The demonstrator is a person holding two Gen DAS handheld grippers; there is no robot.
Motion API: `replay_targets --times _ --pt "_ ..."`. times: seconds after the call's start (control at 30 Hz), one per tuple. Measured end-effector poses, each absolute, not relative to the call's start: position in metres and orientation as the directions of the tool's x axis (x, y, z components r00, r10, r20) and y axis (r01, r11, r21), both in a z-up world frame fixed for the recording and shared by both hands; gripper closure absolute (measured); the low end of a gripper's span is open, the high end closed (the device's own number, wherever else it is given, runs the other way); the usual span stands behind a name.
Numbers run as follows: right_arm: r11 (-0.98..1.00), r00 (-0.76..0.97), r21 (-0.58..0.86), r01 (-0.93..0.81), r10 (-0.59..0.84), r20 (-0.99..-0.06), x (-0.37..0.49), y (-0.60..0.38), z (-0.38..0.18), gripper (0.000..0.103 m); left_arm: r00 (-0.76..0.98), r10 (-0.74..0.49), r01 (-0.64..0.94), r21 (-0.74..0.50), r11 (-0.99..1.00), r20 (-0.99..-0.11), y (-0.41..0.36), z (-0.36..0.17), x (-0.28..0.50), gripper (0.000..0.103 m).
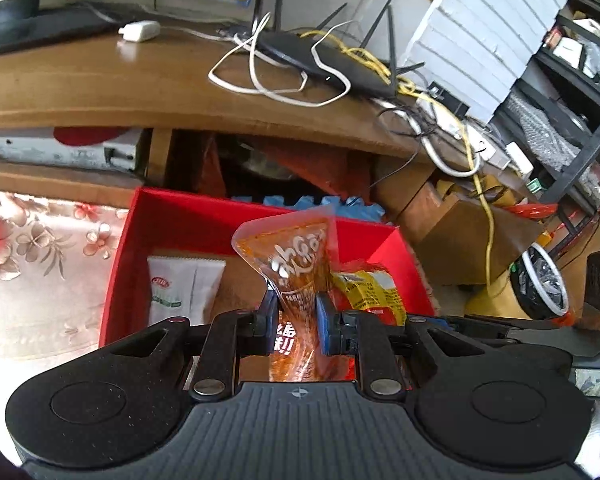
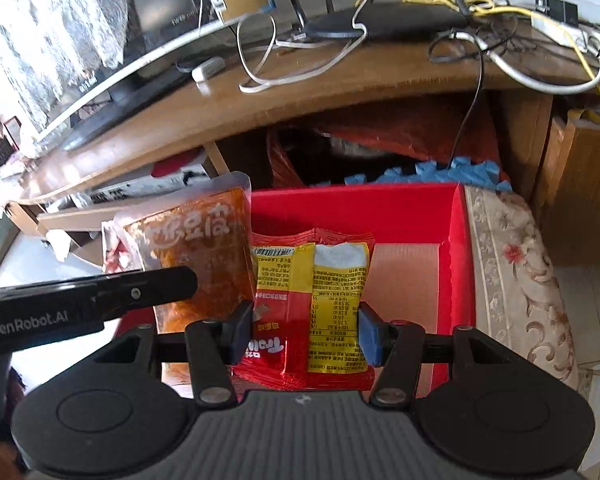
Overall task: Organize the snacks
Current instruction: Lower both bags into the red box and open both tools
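Currently, left wrist view: the left gripper [image 1: 296, 314] clamps one orange snack pouch [image 1: 290, 264], held upright above one red box [image 1: 172, 220]. Inside the box lie one white packet [image 1: 182, 286] and one red-and-yellow packet [image 1: 366, 288], well apart.

Right wrist view: the right gripper [image 2: 304, 334] clamps one red-and-yellow packet [image 2: 312, 308] over the red box [image 2: 460, 248]. One orange snack pouch [image 2: 196, 256] stands just beside it, on its left.

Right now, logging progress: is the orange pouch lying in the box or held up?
Held up: left gripper pinches the orange pouch upright over the red box.
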State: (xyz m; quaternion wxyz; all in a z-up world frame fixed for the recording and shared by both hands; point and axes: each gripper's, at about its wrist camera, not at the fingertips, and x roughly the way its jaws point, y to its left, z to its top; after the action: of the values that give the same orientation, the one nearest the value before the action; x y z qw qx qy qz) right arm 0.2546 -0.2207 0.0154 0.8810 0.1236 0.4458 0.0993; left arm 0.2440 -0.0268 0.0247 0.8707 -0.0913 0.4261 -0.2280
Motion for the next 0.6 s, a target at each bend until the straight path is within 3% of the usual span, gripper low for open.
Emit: replay_targets --times 0.6 --pt "0.965 0.541 0.257 -0.046 0.24 -0.806 0.277 -0.213 -0.017 0.051 0.502 -0.399 0.242 -0.318 0.917 -0.768 -0.019 -0.014 0.269 0.077"
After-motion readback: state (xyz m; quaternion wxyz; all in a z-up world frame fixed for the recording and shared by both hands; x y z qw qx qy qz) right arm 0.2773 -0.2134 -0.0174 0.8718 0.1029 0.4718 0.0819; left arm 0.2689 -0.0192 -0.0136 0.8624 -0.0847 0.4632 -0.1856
